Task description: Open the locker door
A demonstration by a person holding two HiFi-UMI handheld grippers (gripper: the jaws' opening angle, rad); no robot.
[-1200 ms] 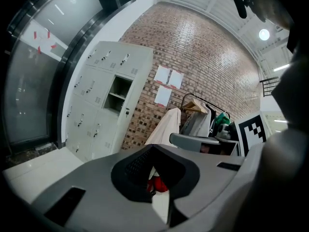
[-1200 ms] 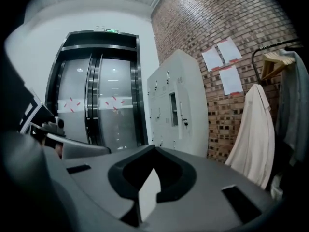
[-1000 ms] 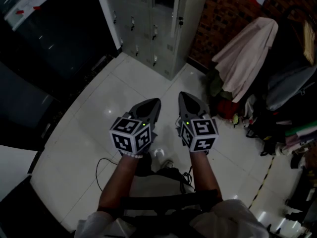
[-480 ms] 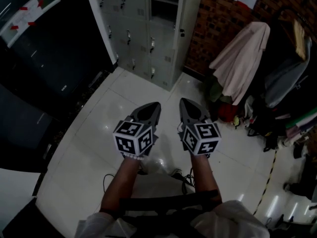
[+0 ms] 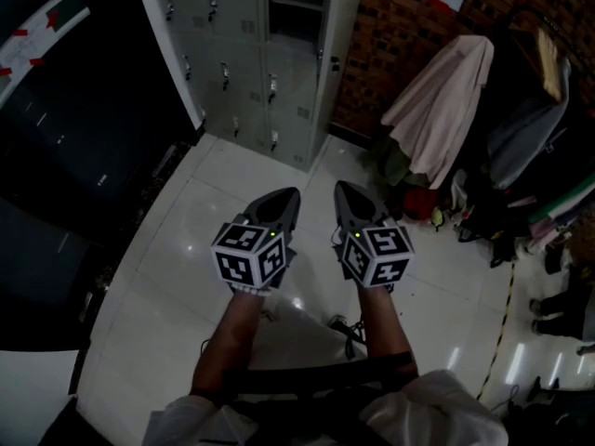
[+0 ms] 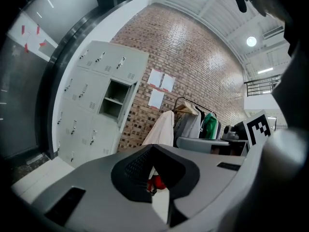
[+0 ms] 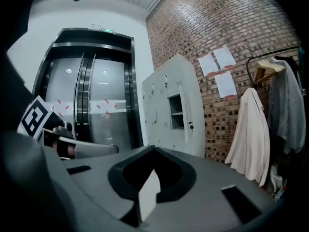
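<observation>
A grey bank of lockers (image 5: pixel 244 63) stands against the brick wall at the top of the head view. One upper compartment (image 5: pixel 296 3) is dark and open, its door (image 5: pixel 327 49) swung out to the right. The other doors are closed, each with a small handle. My left gripper (image 5: pixel 284 196) and right gripper (image 5: pixel 346 190) hang side by side over the white tiled floor, well short of the lockers, both shut and empty. The left gripper view shows the lockers (image 6: pixel 87 105) beyond my left gripper (image 6: pixel 153 149). In the right gripper view the lockers (image 7: pixel 164 115) stand past my right gripper (image 7: pixel 153 151).
Dark glass doors (image 5: pixel 74 110) fill the left side. A pale coat (image 5: pixel 437 100) hangs on a rack at the right, above heaped clothes and bags (image 5: pixel 521 184). A cable (image 5: pixel 349 328) lies on the floor near my feet. Yellow-black tape (image 5: pixel 497 333) crosses the tiles at right.
The lockers have slid lower and leftward in the head view and more of the open compartment shows. Both grippers keep their side-by-side pose and stay shut.
</observation>
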